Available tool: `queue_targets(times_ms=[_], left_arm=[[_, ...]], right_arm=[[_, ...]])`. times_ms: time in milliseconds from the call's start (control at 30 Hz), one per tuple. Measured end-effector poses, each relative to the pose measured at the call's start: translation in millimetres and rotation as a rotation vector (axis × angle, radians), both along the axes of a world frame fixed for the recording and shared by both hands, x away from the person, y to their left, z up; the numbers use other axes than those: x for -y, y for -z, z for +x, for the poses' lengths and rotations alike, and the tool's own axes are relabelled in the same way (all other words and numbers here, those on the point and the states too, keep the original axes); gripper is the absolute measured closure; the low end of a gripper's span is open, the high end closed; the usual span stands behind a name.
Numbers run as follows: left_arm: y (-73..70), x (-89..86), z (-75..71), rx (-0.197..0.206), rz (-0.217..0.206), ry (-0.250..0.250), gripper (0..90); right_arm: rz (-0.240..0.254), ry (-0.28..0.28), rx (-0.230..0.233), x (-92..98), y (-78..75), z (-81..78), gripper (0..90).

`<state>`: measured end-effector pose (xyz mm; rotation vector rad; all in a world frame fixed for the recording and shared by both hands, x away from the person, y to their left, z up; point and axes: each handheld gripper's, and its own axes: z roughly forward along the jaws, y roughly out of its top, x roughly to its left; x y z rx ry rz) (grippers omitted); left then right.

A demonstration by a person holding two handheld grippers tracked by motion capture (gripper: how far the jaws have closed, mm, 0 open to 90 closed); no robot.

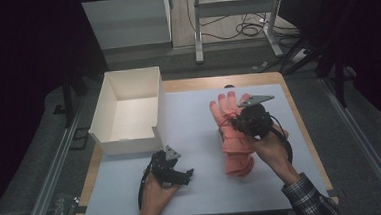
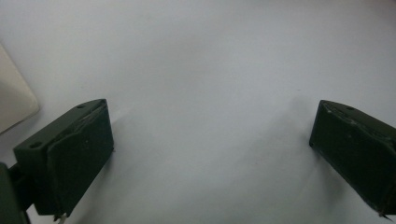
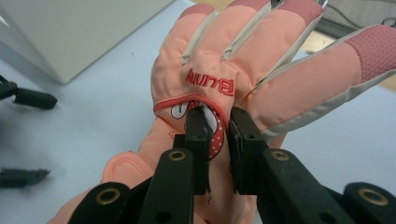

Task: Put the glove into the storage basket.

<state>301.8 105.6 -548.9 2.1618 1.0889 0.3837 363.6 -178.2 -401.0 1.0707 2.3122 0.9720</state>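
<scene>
On the white table sheet (image 1: 200, 137), right of centre, my right gripper (image 3: 218, 122) pinches the padded salmon-pink ski glove (image 3: 233, 70), lifted. My left gripper (image 2: 210, 140) rests released. The open white cardboard box (image 1: 128, 111) holds nothing; I judge boxing remains.

Open mat (image 1: 200, 137) runs down the frame's middle, between the box (image 1: 128, 111) at upper left and the glove (image 1: 233, 135) at right; left gripper (image 1: 175, 174) sits lower centre
</scene>
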Motion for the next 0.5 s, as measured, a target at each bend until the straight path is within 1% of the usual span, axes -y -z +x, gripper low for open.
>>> queue_targets(times_ms=[133, 167, 333, 367, 400, 433, 467, 500], left_arm=[[0.1, 0.0, 0.0, 0.001, 0.000, 0.000, 0.0], [0.1, 0.1, 0.0, 0.001, 0.000, -0.001, 0.0], [0.1, 0.1, 0.0, 0.001, 0.000, 0.000, 0.0], [0.1, 0.0, 0.0, 0.001, 0.000, 0.000, 0.0], [0.0, -0.1, 0.0, 0.000, 0.003, 0.002, 0.0], [0.0, -0.1, 0.0, 0.000, 0.003, 0.002, 0.0], [0.0, -0.1, 0.0, 0.001, 0.003, 0.001, 0.0], [0.2, 0.0, -0.1, 0.000, 0.001, 0.000, 0.0]], right_arm=[[0.017, 0.017, -0.039, 10.2, 12.8, -6.1, 78.8], [0.021, 0.023, -0.056, 12.3, 17.5, -7.3, 78.7], [0.047, 0.043, -0.107, 17.7, 38.5, -6.8, 77.3], [0.048, 0.052, -0.114, 18.5, 42.2, -6.3, 76.8], [0.051, 0.060, -0.110, 19.1, 46.0, -5.6, 76.3], [0.042, 0.069, -0.124, 19.6, 52.4, -4.4, 75.6], [0.042, 0.069, -0.124, 19.6, 52.4, -4.4, 75.6], [0.041, 0.073, -0.122, 19.7, 55.6, -4.4, 75.4]])
